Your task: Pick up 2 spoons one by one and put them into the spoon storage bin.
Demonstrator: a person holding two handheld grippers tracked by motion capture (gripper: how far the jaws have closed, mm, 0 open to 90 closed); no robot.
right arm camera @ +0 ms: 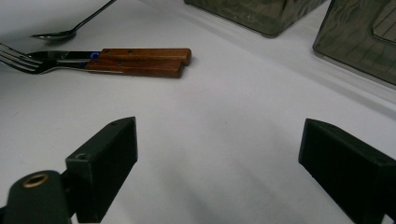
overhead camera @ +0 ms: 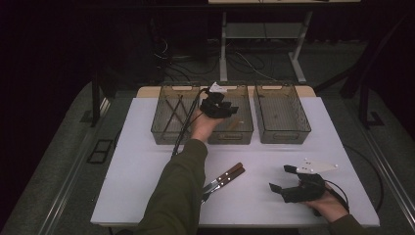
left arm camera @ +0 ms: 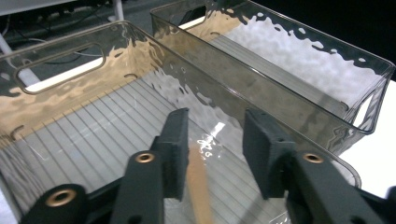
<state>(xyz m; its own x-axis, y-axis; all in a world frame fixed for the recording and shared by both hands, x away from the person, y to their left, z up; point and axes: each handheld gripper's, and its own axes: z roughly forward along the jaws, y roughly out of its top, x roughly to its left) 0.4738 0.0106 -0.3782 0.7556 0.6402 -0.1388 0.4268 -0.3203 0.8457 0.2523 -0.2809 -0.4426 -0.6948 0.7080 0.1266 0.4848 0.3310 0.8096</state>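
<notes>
We count three bins across the top; our left gripper (overhead camera: 219, 105) hangs unclenched over the middle bin (overhead camera: 230, 134), wooden piece (left arm camera: 200, 186) inside. Right gripper (overhead camera: 288, 182), lower right, spread wide, empty; two wooden-handled utensils (overhead camera: 226, 177) centre-bottom.

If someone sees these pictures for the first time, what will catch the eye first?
First, the left claw held over the middle bin of three clear bins at the table's far edge, its jaws apart with a pale wooden piece lying on the bin floor between them. Next, two wooden-handled utensils lying side by side near the table's front. The right claw rests open on the white table at front right.
</notes>
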